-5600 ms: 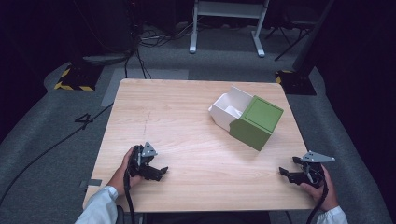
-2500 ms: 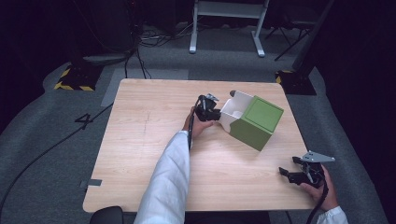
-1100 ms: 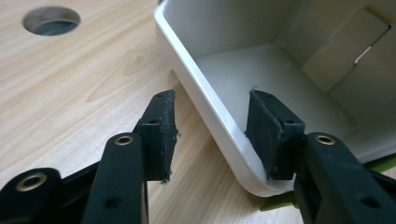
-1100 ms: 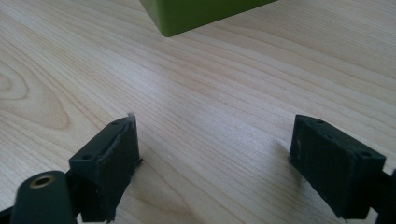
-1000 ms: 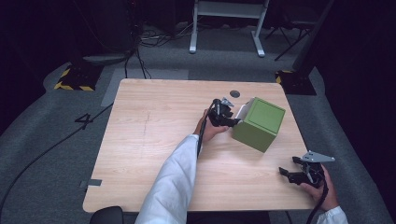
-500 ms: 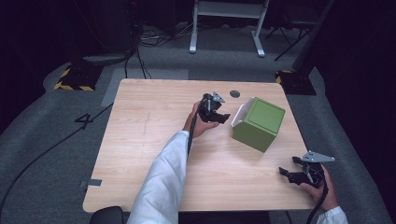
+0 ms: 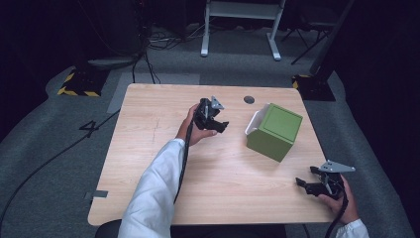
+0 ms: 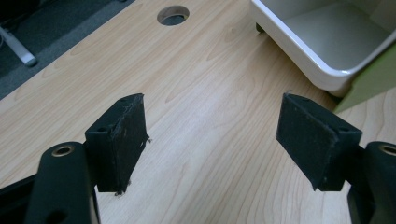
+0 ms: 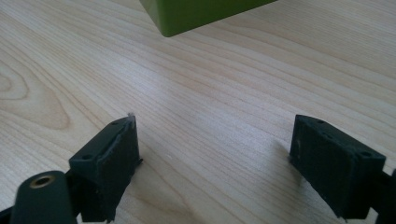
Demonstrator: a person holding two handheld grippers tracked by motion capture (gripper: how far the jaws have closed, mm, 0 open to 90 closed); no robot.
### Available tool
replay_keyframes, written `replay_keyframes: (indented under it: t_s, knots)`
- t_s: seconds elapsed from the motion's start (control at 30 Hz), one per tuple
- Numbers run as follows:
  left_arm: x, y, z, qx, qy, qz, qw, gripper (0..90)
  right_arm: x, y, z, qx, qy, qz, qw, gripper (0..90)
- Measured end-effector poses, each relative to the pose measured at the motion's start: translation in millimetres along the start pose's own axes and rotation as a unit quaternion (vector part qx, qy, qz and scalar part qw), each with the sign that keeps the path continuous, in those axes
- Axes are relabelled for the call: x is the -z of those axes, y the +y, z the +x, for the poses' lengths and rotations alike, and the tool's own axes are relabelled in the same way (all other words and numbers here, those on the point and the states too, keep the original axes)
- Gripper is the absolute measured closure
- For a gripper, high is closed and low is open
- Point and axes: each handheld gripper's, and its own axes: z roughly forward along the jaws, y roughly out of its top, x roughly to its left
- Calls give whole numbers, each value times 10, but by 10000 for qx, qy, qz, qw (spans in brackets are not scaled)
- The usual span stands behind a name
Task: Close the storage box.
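A green box stands on the right half of the wooden table, with a white drawer sticking a little way out of its left side. My left gripper hovers open a short way left of the drawer, touching nothing. In the left gripper view the jaws are wide apart over bare wood, with the empty white drawer and a green edge ahead on the right. My right gripper rests open near the front right corner. In the right gripper view its jaws face the green box.
A round cable hole sits in the table behind the left gripper, also seen as a hole in the left gripper view. A white metal stand and cables lie on the grey floor beyond the table.
My left gripper came from the front left up to the drawer, which went most of the way into the green box. It has since drawn back to the left. The right gripper stayed put.
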Motion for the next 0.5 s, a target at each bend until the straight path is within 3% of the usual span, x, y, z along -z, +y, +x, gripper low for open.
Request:
replay_keyframes:
  t_s: [0.17,0.37,0.5]
  knots:
    - [92,-75,-46,-342,-4,185,9992,187,0,0,0,0,0,-1,10000,156]
    - [185,-175,-110,-476,68,217,9986,179,0,0,0,0,-2,0,10000,156]
    - [264,-274,-191,-678,252,348,9968,179,0,0,0,-2,-1,0,10000,156]
